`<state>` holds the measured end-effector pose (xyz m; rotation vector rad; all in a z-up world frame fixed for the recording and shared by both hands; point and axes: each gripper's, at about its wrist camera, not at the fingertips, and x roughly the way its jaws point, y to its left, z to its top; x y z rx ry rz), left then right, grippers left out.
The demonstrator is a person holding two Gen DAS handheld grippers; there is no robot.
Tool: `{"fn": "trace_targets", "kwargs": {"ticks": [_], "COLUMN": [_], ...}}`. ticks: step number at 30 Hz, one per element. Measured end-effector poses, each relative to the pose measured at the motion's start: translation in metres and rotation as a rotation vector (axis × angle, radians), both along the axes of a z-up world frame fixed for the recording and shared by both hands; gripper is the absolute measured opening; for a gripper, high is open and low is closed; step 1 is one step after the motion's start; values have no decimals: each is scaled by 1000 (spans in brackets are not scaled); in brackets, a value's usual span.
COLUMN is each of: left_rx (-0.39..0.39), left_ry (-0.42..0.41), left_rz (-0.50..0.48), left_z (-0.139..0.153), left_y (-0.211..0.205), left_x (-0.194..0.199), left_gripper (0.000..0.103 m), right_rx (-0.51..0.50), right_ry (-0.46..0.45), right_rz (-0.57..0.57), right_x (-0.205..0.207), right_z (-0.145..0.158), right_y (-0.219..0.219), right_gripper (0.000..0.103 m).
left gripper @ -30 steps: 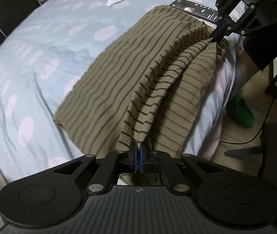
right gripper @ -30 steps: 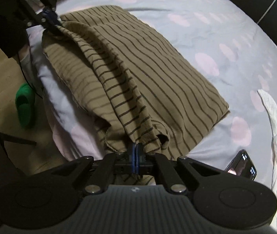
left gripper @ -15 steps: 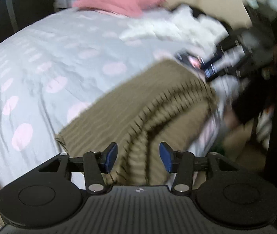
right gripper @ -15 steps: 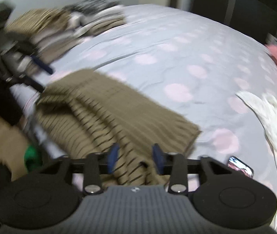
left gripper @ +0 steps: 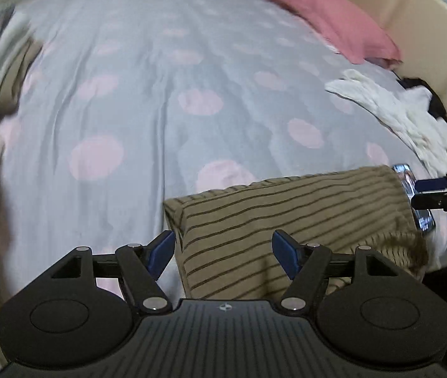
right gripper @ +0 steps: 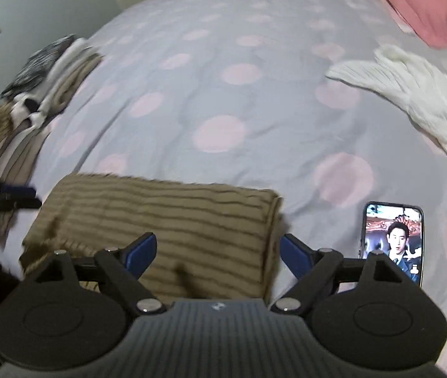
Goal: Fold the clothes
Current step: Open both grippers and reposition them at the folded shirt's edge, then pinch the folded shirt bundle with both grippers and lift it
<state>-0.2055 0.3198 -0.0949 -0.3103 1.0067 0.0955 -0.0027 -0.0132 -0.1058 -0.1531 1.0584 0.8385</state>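
Brown striped shirt, pinched by both grippers a second ago, now lies released and folded at the bed's near edge. Left gripper and right gripper both gape wide, empty. Phone lies at the shirt's 3 o'clock; open duvet spreads toward 12.

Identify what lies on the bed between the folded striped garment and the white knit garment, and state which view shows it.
A phone with its screen lit lies there, just right of the striped garment, with bare spotted bedspread beyond it up to the white knit garment. The right wrist view shows it best.
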Motion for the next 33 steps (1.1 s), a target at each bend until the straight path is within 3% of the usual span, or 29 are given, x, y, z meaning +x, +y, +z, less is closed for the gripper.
{"fn": "trace_targets", "kwargs": {"ticks": [3, 11, 16, 19, 21, 23, 24, 26, 28, 30, 33], "left_rx": [4, -27, -10, 3, 10, 12, 19, 34, 38, 39, 66], "left_ry": [63, 143, 130, 123, 130, 136, 133, 122, 101, 84, 60], "left_rz": [51, 22, 10, 12, 8, 7, 2, -13, -40, -66, -68], "left_z": [-19, -56, -62, -64, -64, -63, -62, -60, -57, -54, -51], "left_y": [2, -4, -11, -15, -16, -17, -19, -24, -30, -37, -43], "left_x": [4, 1, 1, 2, 3, 5, 6, 6, 5, 4, 0], "left_gripper": [67, 70, 79, 79, 79, 77, 73, 64, 40, 26, 17], "right_rx": [-1, -89, -116, -121, -121, -114, -104, -81, -67, -64, -53], "right_ry": [55, 132, 100, 74, 57, 48, 52, 62, 60, 39, 9], "right_rz": [-32, -30, -26, -12, 0, 8, 12, 22, 36, 46, 49], "right_x": [8, -1, -5, -8, -10, -11, -11, -12, -14, -18, -21], "right_z": [-14, -59, -66, -67, -67, -65, -64, -61, -58, -54, -48], "right_y": [-1, 7, 15, 18, 19, 19, 19, 18, 20, 21, 20], "right_gripper": [87, 86, 86, 85, 82, 71, 67, 45, 31, 24, 17]}}
